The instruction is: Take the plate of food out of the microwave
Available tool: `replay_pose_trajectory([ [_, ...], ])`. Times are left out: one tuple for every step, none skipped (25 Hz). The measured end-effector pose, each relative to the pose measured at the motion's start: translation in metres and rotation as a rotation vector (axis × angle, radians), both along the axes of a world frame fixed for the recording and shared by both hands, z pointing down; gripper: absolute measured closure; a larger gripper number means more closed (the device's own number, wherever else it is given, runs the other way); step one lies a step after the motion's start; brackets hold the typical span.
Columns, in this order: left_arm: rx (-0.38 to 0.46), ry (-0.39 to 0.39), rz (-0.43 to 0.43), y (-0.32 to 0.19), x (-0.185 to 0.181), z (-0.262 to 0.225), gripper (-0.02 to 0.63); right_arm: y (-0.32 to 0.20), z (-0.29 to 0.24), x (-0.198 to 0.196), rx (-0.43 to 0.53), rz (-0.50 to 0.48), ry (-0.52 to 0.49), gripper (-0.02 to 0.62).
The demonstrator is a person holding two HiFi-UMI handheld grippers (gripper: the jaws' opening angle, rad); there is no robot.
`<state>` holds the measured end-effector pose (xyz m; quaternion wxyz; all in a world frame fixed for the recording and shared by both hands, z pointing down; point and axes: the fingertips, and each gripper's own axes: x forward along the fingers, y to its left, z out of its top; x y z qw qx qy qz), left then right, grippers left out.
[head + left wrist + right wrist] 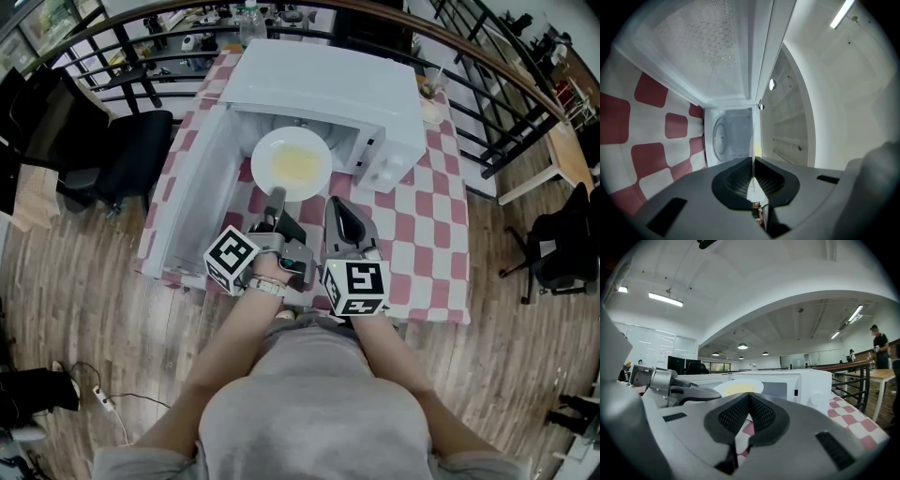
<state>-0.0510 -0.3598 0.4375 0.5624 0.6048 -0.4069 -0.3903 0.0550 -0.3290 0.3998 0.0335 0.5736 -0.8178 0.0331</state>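
White plate of yellow food (292, 164) (held level) before the open microwave (328, 89).

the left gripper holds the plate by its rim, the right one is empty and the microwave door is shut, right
No: the door is open, swung out to the left, as the head view shows. The left gripper does hold the plate by its rim, and the right gripper is empty.

- Microwave (319, 89) stands on table (427, 216), door (192, 192) swung open to its left
- Plate (292, 163) at cavity mouth, near edge between the jaws of left gripper (276, 196)
- Right gripper (337, 206) just right of left gripper, over table
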Motion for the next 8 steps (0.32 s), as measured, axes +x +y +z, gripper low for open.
replay_pose_trajectory([
  [-0.002, 0.0, 0.0, -0.0001, -0.0003, -0.0002, 0.591, -0.0004, 0.0, -0.0008, 0.0, -0.002, 0.0, 0.571],
  [-0.003, 0.001, 0.0, -0.0002, -0.0004, -0.0003, 0.591, -0.0009, 0.0, -0.0015, -0.001, -0.004, 0.001, 0.571],
  [-0.004, 0.002, 0.0, -0.0004, -0.0003, -0.0002, 0.591, -0.0013, 0.0, -0.002, -0.001, -0.006, 0.001, 0.571],
  [-0.005, 0.001, 0.0, -0.0006, -0.0001, 0.0, 0.591, -0.0017, 0.0001, -0.0023, -0.001, -0.007, 0.002, 0.571],
  [-0.007, -0.001, 0.0, -0.0007, 0.0001, 0.0003, 0.591, -0.002, 0.0002, -0.0024, -0.001, -0.007, 0.003, 0.571],
  [-0.008, -0.001, 0.0, -0.0008, 0.0005, 0.0007, 0.591, -0.0023, 0.0003, -0.0024, -0.001, -0.008, 0.003, 0.571],
  [-0.009, -0.002, 0.001, -0.0007, 0.0008, 0.0012, 0.591, -0.0026, 0.0003, -0.0024, 0.0, -0.008, 0.003, 0.571],
  [-0.01, -0.001, 0.001, -0.0007, 0.0011, 0.0016, 0.591, -0.0029, 0.0004, -0.0024, 0.001, -0.008, 0.003, 0.571],
])
